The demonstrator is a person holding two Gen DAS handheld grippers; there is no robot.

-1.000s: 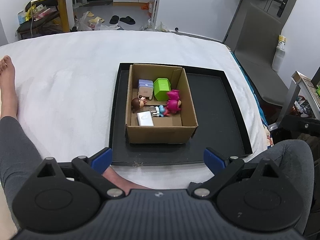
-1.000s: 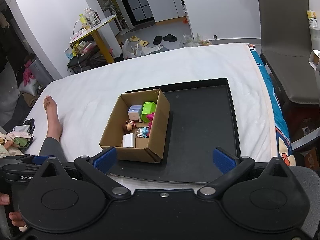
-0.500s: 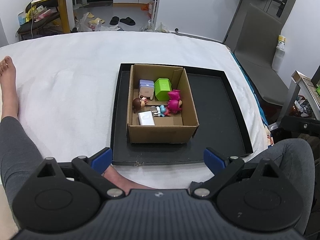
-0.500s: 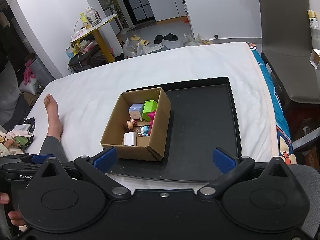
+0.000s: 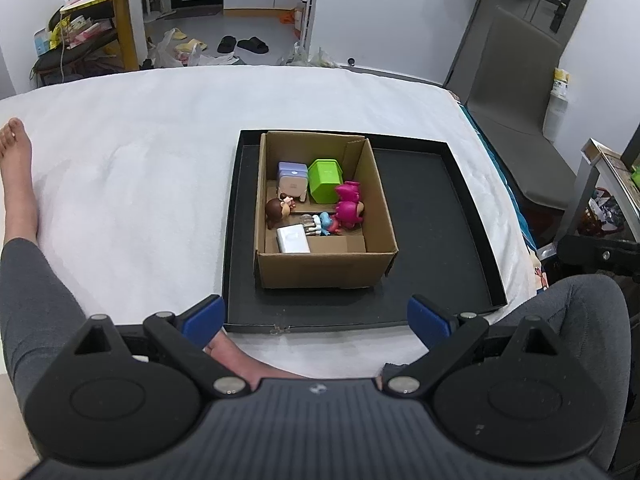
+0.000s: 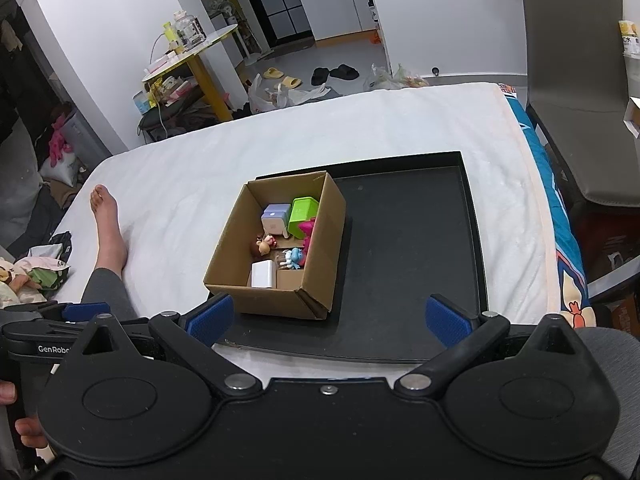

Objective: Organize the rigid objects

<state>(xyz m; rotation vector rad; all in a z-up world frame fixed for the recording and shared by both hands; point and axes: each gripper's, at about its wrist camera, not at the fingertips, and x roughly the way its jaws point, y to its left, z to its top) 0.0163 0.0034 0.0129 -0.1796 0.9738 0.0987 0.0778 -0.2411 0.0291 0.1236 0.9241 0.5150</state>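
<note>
White walls, grey chair, yellow-legged table (cluttered).

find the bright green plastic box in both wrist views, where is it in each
Left wrist: the bright green plastic box sits just above centre, at the far end of the brown cardboard carton, right of the pale lilac box.
Right wrist: the same green box lies near centre, again at the carton's far end.
Shared landmark: the black tray under the carton.

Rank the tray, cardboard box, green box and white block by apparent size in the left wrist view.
1. Tray
2. Cardboard box
3. Green box
4. White block, though it looks close to the green box and lies nearer the camera, so that order is unsure.
</note>
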